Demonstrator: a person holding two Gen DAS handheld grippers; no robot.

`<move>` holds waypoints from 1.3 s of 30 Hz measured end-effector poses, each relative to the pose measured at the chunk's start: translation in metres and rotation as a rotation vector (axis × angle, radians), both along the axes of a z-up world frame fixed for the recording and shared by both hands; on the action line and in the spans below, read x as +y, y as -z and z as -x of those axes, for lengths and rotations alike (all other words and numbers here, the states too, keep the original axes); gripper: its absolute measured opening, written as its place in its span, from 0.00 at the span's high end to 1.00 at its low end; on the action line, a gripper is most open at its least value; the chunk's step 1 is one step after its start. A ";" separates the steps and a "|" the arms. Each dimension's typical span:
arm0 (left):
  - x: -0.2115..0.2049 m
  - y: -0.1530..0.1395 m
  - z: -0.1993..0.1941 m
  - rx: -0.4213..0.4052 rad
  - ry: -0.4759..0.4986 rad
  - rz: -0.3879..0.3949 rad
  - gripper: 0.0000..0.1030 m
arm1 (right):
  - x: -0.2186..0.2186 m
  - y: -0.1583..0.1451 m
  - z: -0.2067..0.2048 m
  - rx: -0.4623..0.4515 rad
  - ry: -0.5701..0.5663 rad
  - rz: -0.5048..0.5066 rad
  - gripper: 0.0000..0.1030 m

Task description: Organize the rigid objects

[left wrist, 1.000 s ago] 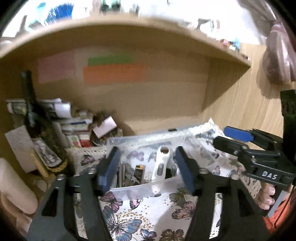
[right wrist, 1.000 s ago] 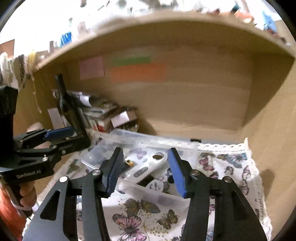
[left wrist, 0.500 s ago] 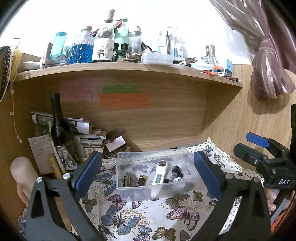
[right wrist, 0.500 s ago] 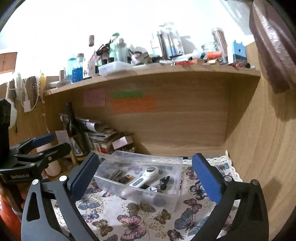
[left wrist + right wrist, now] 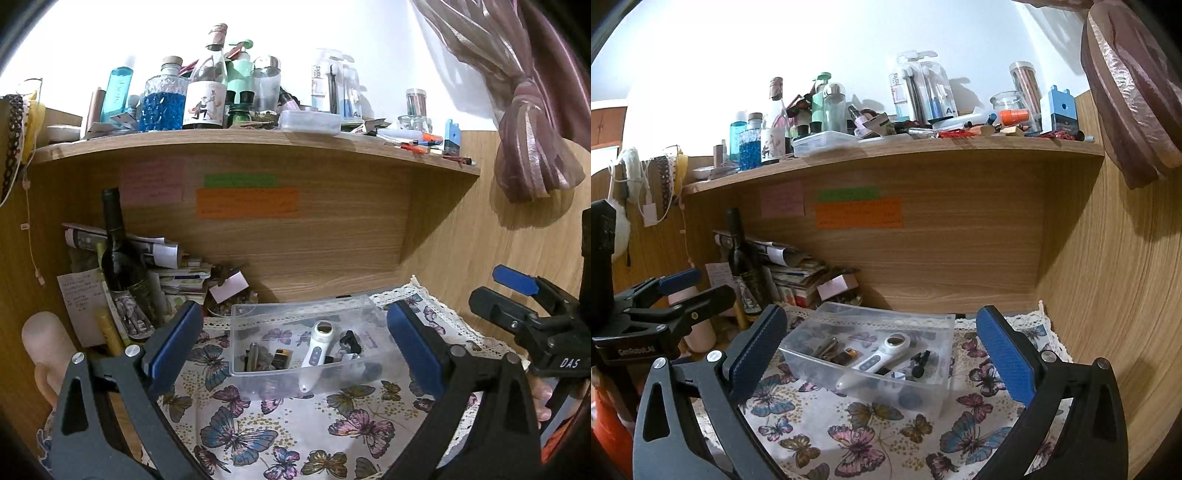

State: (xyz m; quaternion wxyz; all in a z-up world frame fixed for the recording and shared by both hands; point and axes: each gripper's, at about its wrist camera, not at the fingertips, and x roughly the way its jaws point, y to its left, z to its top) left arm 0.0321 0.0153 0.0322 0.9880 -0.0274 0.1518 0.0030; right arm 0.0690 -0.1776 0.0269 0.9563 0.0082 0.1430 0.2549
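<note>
A clear plastic box (image 5: 258, 369) stands on the butterfly cloth (image 5: 240, 439) in the desk alcove. In it lie a white handheld device (image 5: 317, 347), a battery (image 5: 282, 358), a metal cylinder (image 5: 253, 356) and small black parts (image 5: 349, 339). My left gripper (image 5: 295, 343) is open wide, its blue pads apart from the box on either side and short of it. My right gripper (image 5: 882, 354) is open just as wide in front of the same box (image 5: 923, 391), holding nothing. The white device (image 5: 879, 362) leans on the box's front wall. Each gripper shows at the other view's edge.
A dark wine bottle (image 5: 118, 258) and a stack of papers (image 5: 177, 273) crowd the alcove's left. A wooden shelf (image 5: 258, 138) full of bottles and jars overhangs. A wooden side wall (image 5: 1108, 295) closes the right, with a tied curtain (image 5: 532, 155) above.
Both grippers have opened wide and drawn back from the box, tilting up so that the upper shelf has come into view. The box stays on the cloth.
</note>
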 end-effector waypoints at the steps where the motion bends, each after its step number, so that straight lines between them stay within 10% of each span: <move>1: -0.001 0.000 0.000 -0.003 -0.002 -0.003 0.02 | 0.000 0.000 0.000 0.000 0.000 0.000 0.00; 39: -0.009 -0.003 0.007 -0.032 -0.012 -0.018 0.01 | 0.004 0.000 0.004 0.002 0.005 -0.004 0.00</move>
